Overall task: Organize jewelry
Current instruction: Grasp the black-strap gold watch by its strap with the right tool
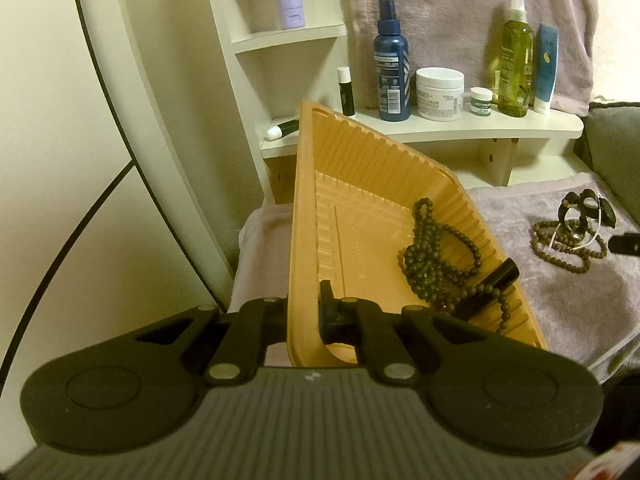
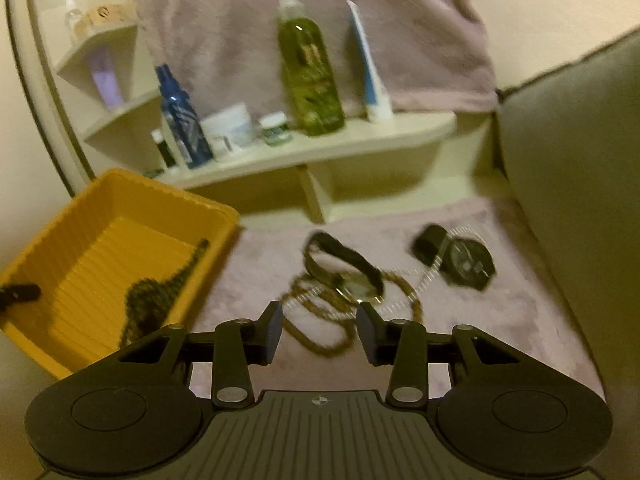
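Dark bead necklace sits in the yellow tray, which the left gripper pinches by its rim, likely steadying it. Right gripper, fingers parted and empty, hangs over the jewelry tangle on the lilac towel, presumably next.

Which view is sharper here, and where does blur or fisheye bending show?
Left wrist view: sharp, the beads in the yellow tray resolve singly; dim warm light, shelf edges bow. Right wrist view: motion-smeared, the jewelry pile and green bottle streak; the right tongs stay fairly crisp.
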The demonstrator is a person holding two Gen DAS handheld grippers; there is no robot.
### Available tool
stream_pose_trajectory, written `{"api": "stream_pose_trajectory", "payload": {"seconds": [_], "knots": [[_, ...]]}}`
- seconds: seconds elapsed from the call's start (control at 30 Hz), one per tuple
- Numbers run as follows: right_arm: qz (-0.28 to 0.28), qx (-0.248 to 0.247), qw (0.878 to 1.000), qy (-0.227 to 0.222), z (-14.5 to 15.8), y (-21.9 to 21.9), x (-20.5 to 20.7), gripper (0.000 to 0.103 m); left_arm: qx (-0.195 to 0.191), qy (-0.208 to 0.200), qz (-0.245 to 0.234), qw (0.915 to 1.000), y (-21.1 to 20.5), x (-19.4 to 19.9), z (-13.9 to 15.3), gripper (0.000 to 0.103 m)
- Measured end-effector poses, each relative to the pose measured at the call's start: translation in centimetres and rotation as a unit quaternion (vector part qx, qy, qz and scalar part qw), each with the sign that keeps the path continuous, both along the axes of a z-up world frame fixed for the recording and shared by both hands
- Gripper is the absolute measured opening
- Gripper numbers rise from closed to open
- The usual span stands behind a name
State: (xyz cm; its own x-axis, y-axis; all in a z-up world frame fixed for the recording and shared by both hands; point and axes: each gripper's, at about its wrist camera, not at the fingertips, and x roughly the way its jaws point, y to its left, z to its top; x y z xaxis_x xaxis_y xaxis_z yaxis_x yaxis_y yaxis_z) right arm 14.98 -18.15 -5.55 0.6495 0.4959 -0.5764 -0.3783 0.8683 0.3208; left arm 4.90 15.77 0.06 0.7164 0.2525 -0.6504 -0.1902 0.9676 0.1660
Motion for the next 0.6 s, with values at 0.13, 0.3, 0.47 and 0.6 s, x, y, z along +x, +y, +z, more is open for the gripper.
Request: {"api": "stream_pose_trajectory", "payload": {"seconds": [0.13, 0.3, 0.47, 0.6], "knots": [[-0.007, -0.015, 1.000, -0.004, -0.8, -0.3, -0.2, 0.041, 0.001, 0.000, 0.000, 1.0000, -0.1, 0.0, 0.0, 0.006], [0.000, -0.048, 0.999, -0.026, -1.2, 0.0, 0.2, 0.041, 0.001, 0.002, 0.000, 1.0000, -0.1, 0.0, 0.1, 0.006], [0.015, -0.091, 0.994, -0.055, -1.1, 0.8, 1.5, 0.041, 0.003, 0.003, 0.001, 1.0000, -0.2, 0.0, 0.2, 0.006], [0.037, -0.139, 0.986, -0.083, -1.3, 1.9, 2.6, 0.041, 0.004, 0.004, 0.001, 1.0000, -0.2, 0.1, 0.2, 0.006]]}}
